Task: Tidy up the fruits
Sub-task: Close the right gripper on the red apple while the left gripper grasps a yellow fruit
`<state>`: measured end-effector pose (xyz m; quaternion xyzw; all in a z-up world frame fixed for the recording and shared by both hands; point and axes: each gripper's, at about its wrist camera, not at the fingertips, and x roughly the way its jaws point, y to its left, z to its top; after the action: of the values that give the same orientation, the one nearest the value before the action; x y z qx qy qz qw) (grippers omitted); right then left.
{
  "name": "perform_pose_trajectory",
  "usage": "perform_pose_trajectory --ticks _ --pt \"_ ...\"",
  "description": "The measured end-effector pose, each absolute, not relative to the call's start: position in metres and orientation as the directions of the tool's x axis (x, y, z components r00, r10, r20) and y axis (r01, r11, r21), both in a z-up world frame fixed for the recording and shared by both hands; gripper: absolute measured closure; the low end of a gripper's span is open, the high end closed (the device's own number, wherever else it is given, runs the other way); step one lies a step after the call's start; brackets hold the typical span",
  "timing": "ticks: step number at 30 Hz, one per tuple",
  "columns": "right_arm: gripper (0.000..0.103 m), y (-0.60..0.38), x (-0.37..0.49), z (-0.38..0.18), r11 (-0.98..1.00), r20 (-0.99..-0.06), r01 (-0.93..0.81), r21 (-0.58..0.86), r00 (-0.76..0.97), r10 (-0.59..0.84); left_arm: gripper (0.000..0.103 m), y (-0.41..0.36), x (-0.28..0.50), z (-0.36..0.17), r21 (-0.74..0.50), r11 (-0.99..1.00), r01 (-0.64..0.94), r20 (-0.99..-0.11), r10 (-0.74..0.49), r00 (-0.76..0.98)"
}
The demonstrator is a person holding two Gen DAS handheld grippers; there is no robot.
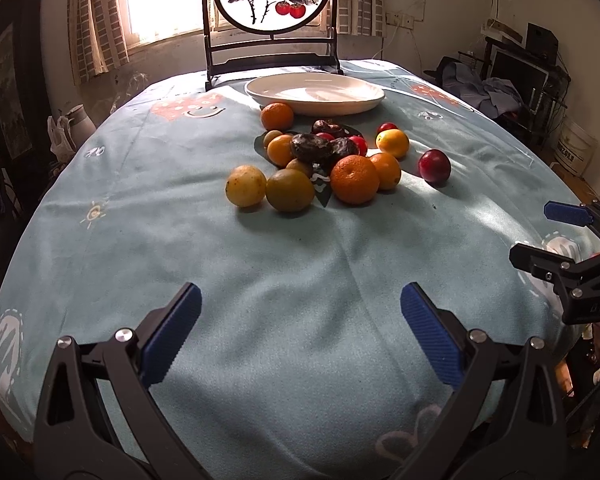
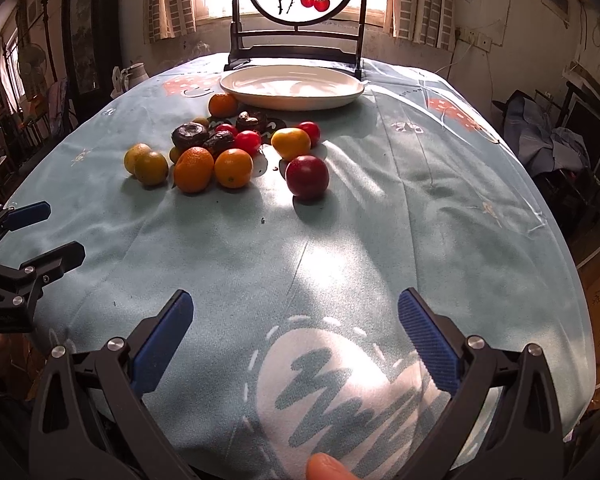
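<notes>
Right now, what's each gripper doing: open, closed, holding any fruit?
Left gripper: open, holding nothing, above the tablecloth.
Right gripper: open, holding nothing.

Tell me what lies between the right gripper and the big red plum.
Only bare blue tablecloth: in the right wrist view nothing sits between the right gripper and the red plum.

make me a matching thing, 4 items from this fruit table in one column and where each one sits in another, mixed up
Column 1:
1. white plate
2. big red plum
3. dark wrinkled fruit
4. left gripper

Column 2:
a. alone, on the right of the pile
b. open over bare cloth at the near edge
c. at the far end, before the painted screen
d. in the middle of the pile

Pairs: 1-c, 2-a, 3-d, 4-b
</notes>
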<state>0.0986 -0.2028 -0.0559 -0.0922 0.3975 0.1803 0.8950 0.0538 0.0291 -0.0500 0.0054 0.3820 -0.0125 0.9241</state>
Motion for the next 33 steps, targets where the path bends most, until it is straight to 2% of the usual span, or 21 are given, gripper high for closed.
perform_pose_trajectory --ticks 6,7,9,11,17,19,24,26,28,30,33 --pt "0.002 -0.205 0.134 -0.059 0.921 -0.754 -0.383 0.069 0.585 0.300 0.002 0.050 0.075 -0.057 -0.037 0.999 -0.018 -0.719 -0.014 0.695" --pt "0.004 -0.203 0.141 -0.060 0.921 -0.756 -0.381 0.082 0.579 0.306 0.002 0.054 0.078 -0.060 -0.051 0.998 -0.026 -0.723 -0.019 0.690" --pt "0.020 -0.199 0.155 -0.061 0.916 -0.754 -0.388 0.101 0.571 0.325 0.002 0.059 0.083 -0.063 -0.075 0.997 -0.033 -0.730 -0.032 0.683" --pt "0.029 -0.194 0.172 -0.063 0.915 -0.765 -0.389 0.105 0.556 0.324 0.002 0.062 0.087 -0.065 -0.077 0.996 -0.036 -0.733 -0.032 0.680" --pt "0.033 -0.183 0.214 -0.070 0.916 -0.788 -0.382 0.120 0.525 0.322 0.002 0.066 0.093 -0.069 -0.064 0.998 -0.027 -0.732 -0.029 0.681" --pt "0.038 -0.180 0.221 -0.074 0.915 -0.796 -0.386 0.119 0.514 0.320 0.002 0.068 0.095 -0.069 -0.073 0.997 -0.027 -0.735 -0.035 0.677" --pt "0.058 -0.182 0.230 -0.080 0.912 -0.796 -0.390 0.126 0.508 0.327 0.002 0.075 0.103 -0.067 -0.108 0.994 -0.010 -0.744 -0.074 0.664" --pt "0.063 -0.186 0.230 -0.079 0.905 -0.785 -0.399 0.150 0.509 0.354 0.002 0.078 0.108 -0.064 -0.110 0.994 0.004 -0.744 -0.085 0.663" --pt "0.063 -0.190 0.232 -0.079 0.900 -0.778 -0.394 0.184 0.502 0.378 0.003 0.080 0.116 -0.060 -0.100 0.995 0.020 -0.735 -0.087 0.673" --pt "0.063 -0.194 0.234 -0.080 0.894 -0.771 -0.389 0.223 0.491 0.406 0.005 0.083 0.126 -0.055 -0.072 0.997 0.034 -0.726 -0.076 0.684" --pt "0.063 -0.201 0.237 -0.081 0.882 -0.759 -0.379 0.282 0.474 0.446 0.020 0.085 0.143 -0.051 -0.040 0.996 0.083 -0.722 -0.086 0.686"
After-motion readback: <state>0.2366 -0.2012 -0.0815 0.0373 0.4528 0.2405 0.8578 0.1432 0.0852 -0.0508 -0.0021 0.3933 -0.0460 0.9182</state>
